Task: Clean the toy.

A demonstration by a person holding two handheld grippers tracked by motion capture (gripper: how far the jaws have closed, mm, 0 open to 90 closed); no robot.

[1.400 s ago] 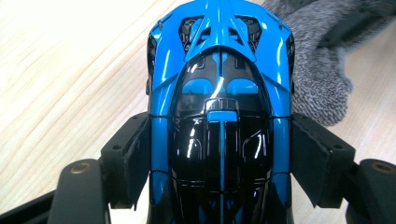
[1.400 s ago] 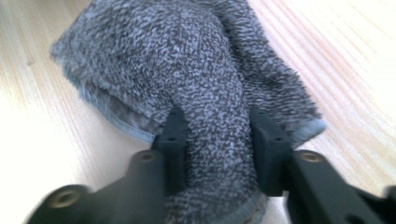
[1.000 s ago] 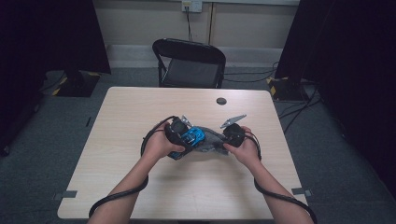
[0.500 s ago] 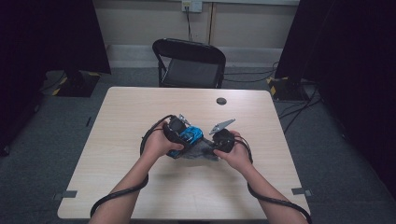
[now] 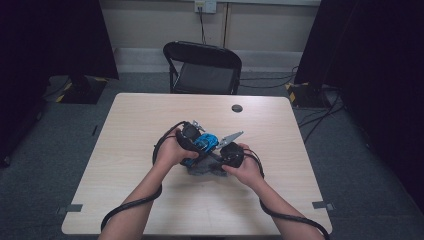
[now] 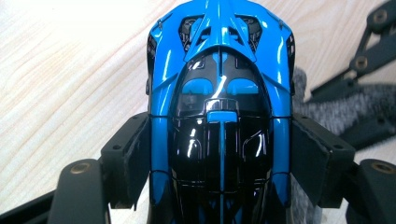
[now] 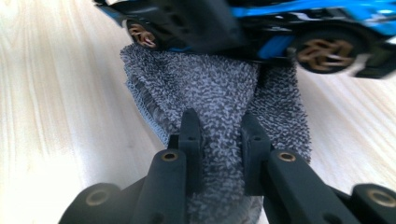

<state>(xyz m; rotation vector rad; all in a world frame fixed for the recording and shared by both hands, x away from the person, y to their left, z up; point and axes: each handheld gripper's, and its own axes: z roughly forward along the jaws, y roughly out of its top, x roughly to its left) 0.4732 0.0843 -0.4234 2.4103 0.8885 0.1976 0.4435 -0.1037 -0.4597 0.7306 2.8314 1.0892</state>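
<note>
Your left hand-held gripper (image 6: 219, 154) is clamped on the glossy blue-and-black toy sports car (image 6: 219, 93), one pad on each flank, nose pointing to 12 o'clock in the left gripper view. In the high view the car (image 5: 204, 144) sits just past the centre of the pale wooden bench (image 5: 130, 130), held between your hands.

Your right hand-held gripper (image 7: 219, 140) has its jaws drawn narrow, pinching a fold of the grey terry cloth (image 7: 215, 88). The cloth runs up to 12 o'clock under the car's sill, between the bronze-spoked wheels (image 7: 322, 53).

Risks as I read them:
- The body is slick and tapers toward the nose. Push the cloth hard along it and the car may slide through the pads or yaw in the grip.
- You hold only a small pinch of cloth. Drag on the bench or a snag on a wheel could pull it out of the jaws.
- The cloth loops sit right beside the wheels and the underbody edges. They could catch there and jerk the car.
- The two grippers are very near each other, at about 3 o'clock from the car in the left gripper view. A wider wipe may knock linkage against linkage.
- The cables (image 5: 130, 207) trail off the near bench edge. Slack could tug a wrist mid-wipe.
</note>
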